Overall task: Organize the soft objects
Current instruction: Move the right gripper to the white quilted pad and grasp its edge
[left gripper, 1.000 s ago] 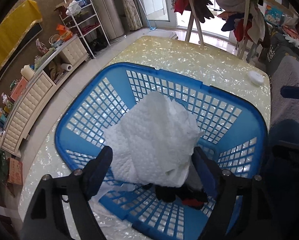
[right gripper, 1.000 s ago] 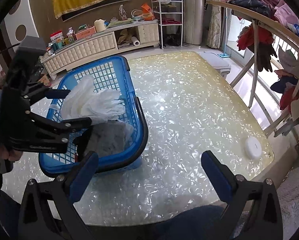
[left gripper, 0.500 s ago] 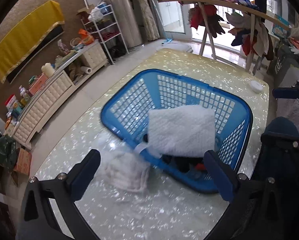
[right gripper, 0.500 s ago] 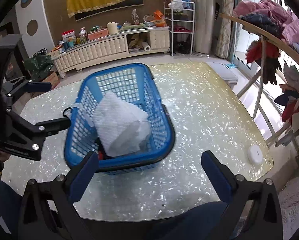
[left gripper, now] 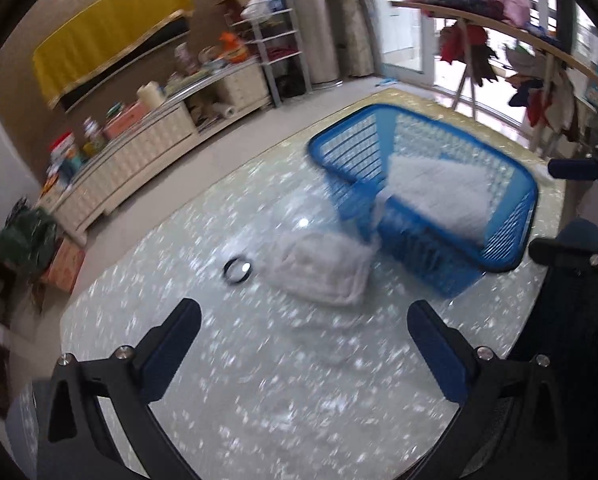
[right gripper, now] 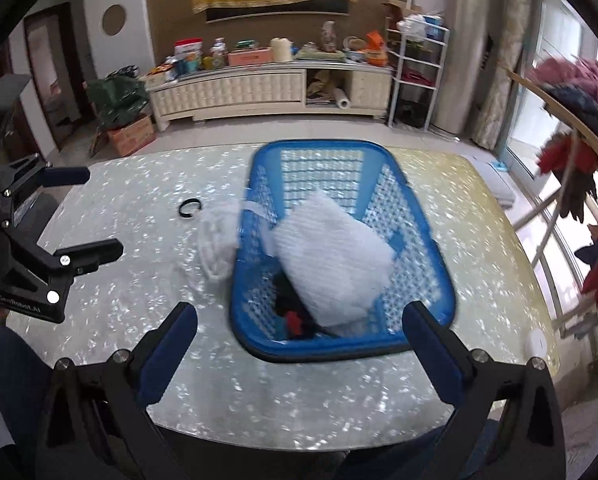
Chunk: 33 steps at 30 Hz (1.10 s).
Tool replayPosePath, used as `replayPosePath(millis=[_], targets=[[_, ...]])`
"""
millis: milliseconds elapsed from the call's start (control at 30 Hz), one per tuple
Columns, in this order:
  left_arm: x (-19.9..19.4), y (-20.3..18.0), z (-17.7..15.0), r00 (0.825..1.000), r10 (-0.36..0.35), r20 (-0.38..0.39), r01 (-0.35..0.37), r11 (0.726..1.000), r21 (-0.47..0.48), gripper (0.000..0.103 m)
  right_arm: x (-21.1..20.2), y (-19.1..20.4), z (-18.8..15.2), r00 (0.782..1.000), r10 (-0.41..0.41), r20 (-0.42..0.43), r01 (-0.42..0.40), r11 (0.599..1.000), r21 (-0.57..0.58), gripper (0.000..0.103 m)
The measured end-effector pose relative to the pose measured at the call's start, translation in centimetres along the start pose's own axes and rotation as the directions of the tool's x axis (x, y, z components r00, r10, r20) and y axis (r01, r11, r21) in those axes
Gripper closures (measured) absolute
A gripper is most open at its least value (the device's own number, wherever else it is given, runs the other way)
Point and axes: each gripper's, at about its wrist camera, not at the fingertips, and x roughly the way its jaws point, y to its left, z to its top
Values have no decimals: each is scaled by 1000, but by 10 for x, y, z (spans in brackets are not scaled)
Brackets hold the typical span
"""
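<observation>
A blue plastic basket (right gripper: 419, 216) (left gripper: 339, 148) stands on the pearly table. One white quilted cloth (right gripper: 335, 256) (left gripper: 439, 192) lies inside it over dark and red items (right gripper: 293, 318). Part of the white cloth (left gripper: 323, 266) (right gripper: 217, 236) hangs over the basket's left rim onto the table. My left gripper (left gripper: 303, 336) is open and empty, well back from the cloth; it also shows at the left of the right wrist view (right gripper: 95, 212). My right gripper (right gripper: 299, 344) is open and empty in front of the basket's near rim.
A small black ring (left gripper: 237, 270) (right gripper: 189, 207) lies on the table (right gripper: 299, 400) left of the draped cloth. A white round puck (right gripper: 535, 343) sits near the table's right edge. A clothes rack (right gripper: 571, 152) stands to the right, a low cabinet (right gripper: 259, 88) beyond.
My left gripper let go of the white cloth and pulled back to the left; the cloth dropped into the basket with part over its rim. Both views swung left.
</observation>
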Motion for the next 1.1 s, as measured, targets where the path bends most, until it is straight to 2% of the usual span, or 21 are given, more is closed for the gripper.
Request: replayPosePath(millis=[367,600,933,1100], targets=[[-6,56,-62,999,26,-34,-32,986,-164,0,34,59,19,999,43,-26,-46,988,-145,0],[12,92,-95,998,12,-63,-29,962,-272,0,71,92,33,996,60,-71,-72,981,-183,0],[50,130,-121,996,-23,-86,-14,914,-406,0,128,138,43,989,48,-139,-81,967,-243,0],[66,138,-128,994,-24,-102,-22,906,-424,0,157,147,45,985,19,-169,-60,969,-241,1]])
